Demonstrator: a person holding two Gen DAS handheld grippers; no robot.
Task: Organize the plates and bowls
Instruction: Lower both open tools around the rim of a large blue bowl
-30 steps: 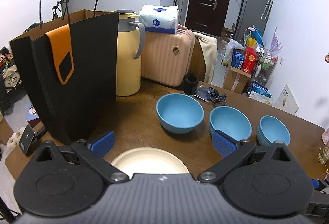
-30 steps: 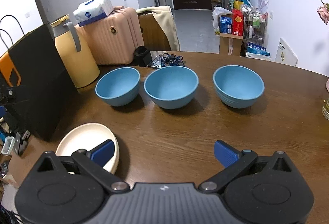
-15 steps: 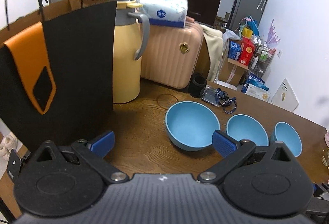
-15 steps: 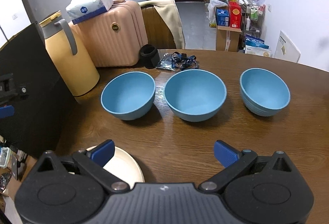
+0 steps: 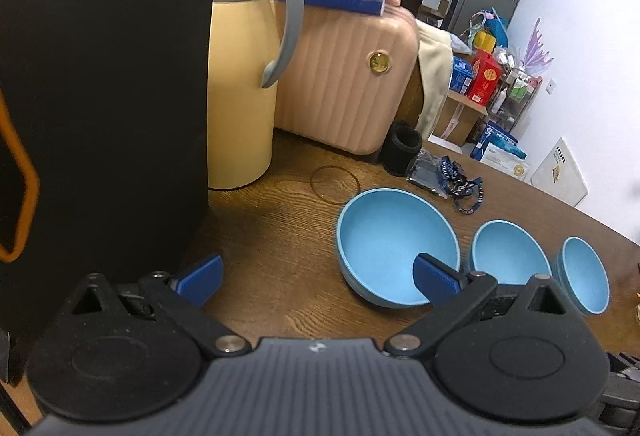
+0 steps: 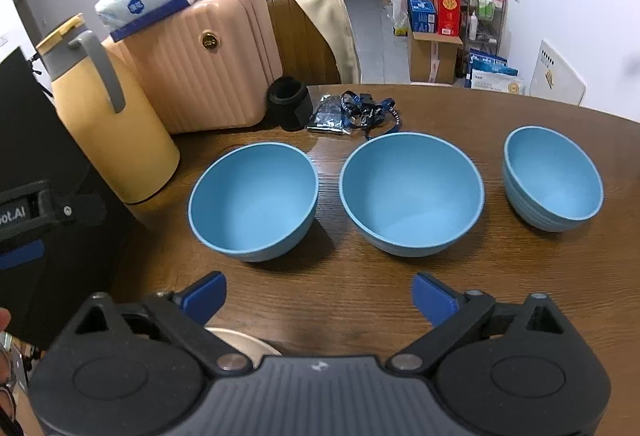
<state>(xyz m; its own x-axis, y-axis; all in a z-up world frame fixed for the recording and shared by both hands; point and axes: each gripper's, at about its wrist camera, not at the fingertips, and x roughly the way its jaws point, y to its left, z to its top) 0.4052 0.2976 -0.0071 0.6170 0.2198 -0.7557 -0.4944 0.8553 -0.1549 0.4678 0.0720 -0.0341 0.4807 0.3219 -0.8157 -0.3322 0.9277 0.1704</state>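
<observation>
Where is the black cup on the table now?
In the right wrist view the black cup stands at the table's far edge, between the pink suitcase and the blue lanyard.

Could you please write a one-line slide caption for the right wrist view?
Open right hand-held gripper poised before three empty blue bowls in a row on a wooden table.

I count three blue bowls in a row on the table (image 6: 520, 296): left bowl (image 6: 252, 203), middle bowl (image 6: 412, 191), right bowl (image 6: 554, 177). One cream plate (image 6: 244, 342) sits nearer me than the left bowl. Beyond that bowl I see one yellow jug (image 6: 112, 127) and one pink suitcase (image 6: 200, 67).
</observation>
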